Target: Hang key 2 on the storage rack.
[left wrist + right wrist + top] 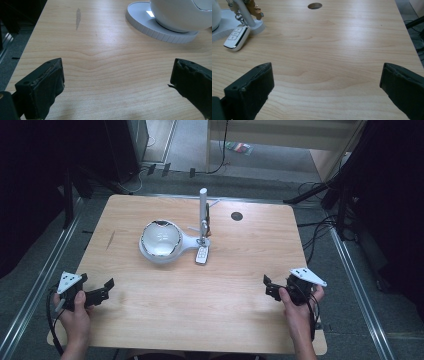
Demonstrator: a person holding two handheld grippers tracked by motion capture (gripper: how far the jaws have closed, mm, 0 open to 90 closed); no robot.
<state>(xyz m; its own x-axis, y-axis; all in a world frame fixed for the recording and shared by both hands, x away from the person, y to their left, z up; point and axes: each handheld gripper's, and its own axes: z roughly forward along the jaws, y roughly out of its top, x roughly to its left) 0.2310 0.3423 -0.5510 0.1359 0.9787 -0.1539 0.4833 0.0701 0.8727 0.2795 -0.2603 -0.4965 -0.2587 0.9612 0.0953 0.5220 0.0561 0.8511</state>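
Both grippers were held low over the near edge of the wooden bench [240, 290], one at each corner, well apart from each other. The left gripper [100, 292] sat at the near-left corner in the person's left hand [72, 307]; its jaws stood wide apart with bare wood between them in the left gripper view. The right gripper [270, 289] sat at the near-right side in the right hand [295, 305]; its jaws were likewise wide apart and held nothing, pointing across the bench toward the centre.

A white car key fob [201, 255] lay flat on the bench near the middle, roughly between the two grippers but well ahead of both. In the right gripper view the key fob [236, 37] showed three buttons and a ring at its top, linked to the slanted post of a white stand [203, 212]. The stand's post rose upright in the high view, with a small brown item [254, 8] hanging from it. Just left of the fob sat a white round device with a glossy dome [161, 239] on a ridged disc base [160, 27]. A dark round hole [236, 216] marked the bench farther back, right of the stand.
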